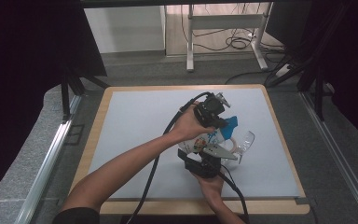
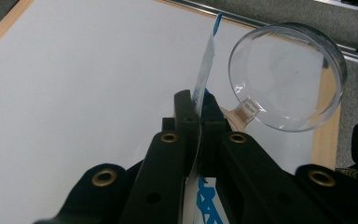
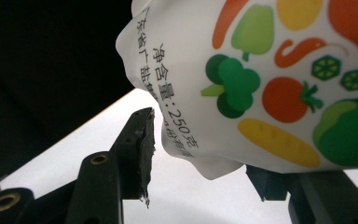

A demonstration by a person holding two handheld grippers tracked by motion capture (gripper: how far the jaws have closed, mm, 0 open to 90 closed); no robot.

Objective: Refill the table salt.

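Note:
A white bag [image 1: 204, 140] printed with vegetables and blue at the top hangs tilted above the grey mat [image 1: 135, 121]. My left gripper [image 1: 223, 122] comes in from the upper left and is shut on the bag's thin blue-and-white top edge [image 2: 207, 60], which sits pinched between the jaws [image 2: 198, 109]. My right gripper [image 1: 204, 148] reaches up from the near edge. Its jaws [image 3: 205, 161] stand half apart around the bag's bulging lower end [image 3: 261, 70], and the bag hides the right jaw's pad. A clear stemmed glass [image 1: 243, 142] [image 2: 286, 77] lies just right of the bag.
The mat covers a wooden-edged table [image 1: 279, 140]. Metal rails [image 1: 51, 154] run along both sides. Behind the table stand a white desk frame [image 1: 223, 28] and floor cables [image 1: 235, 44]. Dark curtains close in on the left and right.

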